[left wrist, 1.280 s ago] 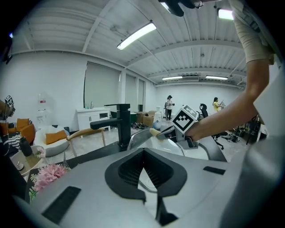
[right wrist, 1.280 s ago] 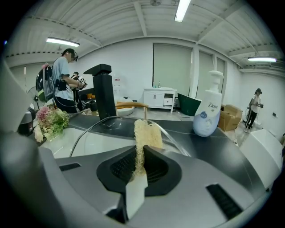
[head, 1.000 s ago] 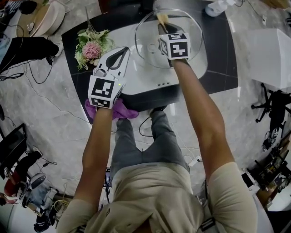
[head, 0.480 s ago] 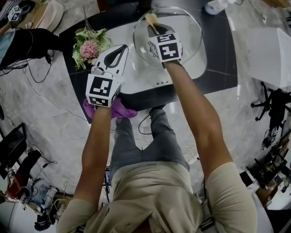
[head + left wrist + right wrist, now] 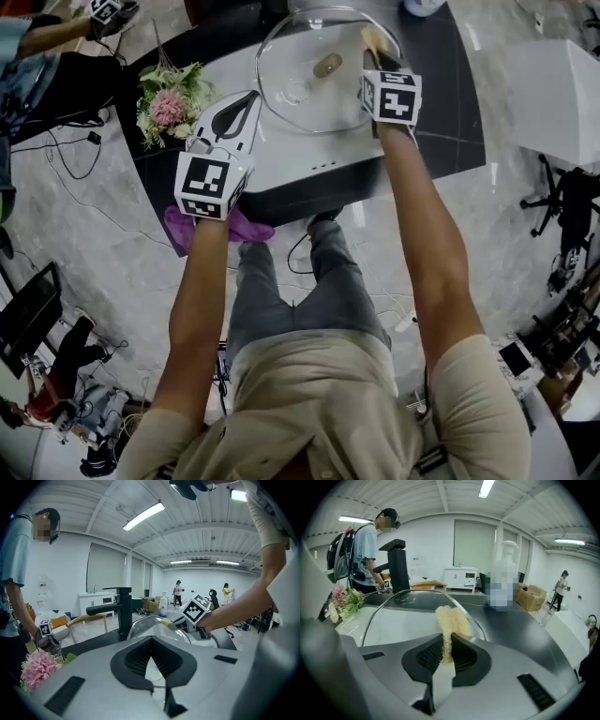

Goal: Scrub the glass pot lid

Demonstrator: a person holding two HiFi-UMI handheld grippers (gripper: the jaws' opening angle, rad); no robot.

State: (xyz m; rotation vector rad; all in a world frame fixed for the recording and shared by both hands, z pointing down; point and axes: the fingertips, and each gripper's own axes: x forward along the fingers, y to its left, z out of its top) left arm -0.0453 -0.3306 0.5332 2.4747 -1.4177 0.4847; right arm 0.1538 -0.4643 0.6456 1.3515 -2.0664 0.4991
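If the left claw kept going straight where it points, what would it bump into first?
The glass pot lid. The left claw looks shut on the lid's rim, so going straight on would just push into the glass.

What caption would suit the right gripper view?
Right gripper shut on a straw-coloured scrubber, pressed against the glass pot lid.
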